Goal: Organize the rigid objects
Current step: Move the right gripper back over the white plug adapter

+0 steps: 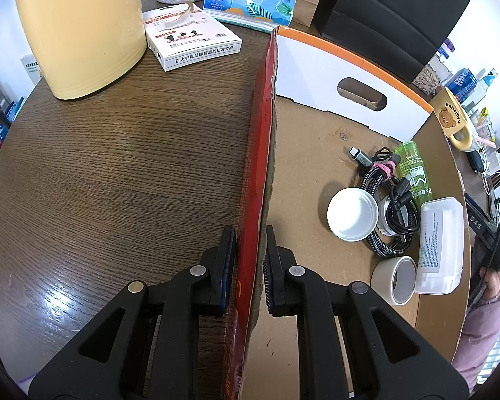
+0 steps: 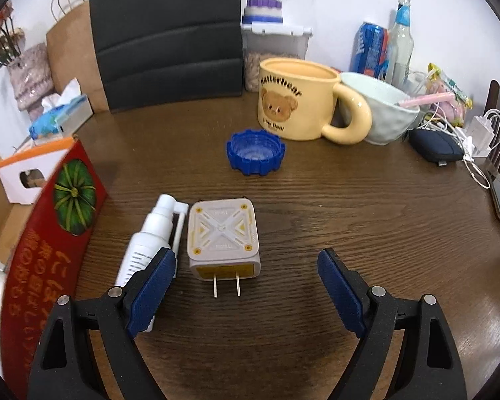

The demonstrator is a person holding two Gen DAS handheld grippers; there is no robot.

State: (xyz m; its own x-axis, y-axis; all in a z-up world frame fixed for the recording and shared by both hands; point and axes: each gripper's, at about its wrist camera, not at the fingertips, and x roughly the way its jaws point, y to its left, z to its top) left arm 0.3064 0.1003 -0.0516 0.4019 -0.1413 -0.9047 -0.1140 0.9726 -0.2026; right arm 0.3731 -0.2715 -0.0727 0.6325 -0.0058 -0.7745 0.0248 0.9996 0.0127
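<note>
Cardboard box (image 1: 316,153) sits on the wooden table (image 1: 123,173), red side wall (image 1: 255,200) clamped between the left gripper (image 1: 250,250) jaws. Inside, toward its far right corner: white lid (image 1: 351,215), coiled cables (image 1: 391,206), green bottle (image 1: 413,170), tape roll (image 1: 395,280), white case (image 1: 440,245). Right gripper (image 2: 246,283) hangs open over the table, holding nothing. Near its fingers: charger plug (image 2: 223,238), prongs toward camera, white spray bottle (image 2: 153,233) just beside it on the box side. Blue cap (image 2: 255,151) farther back, near the yellow mug (image 2: 296,100).

Plug adapter (image 2: 222,238) beside spray bottle (image 2: 151,236)
</note>
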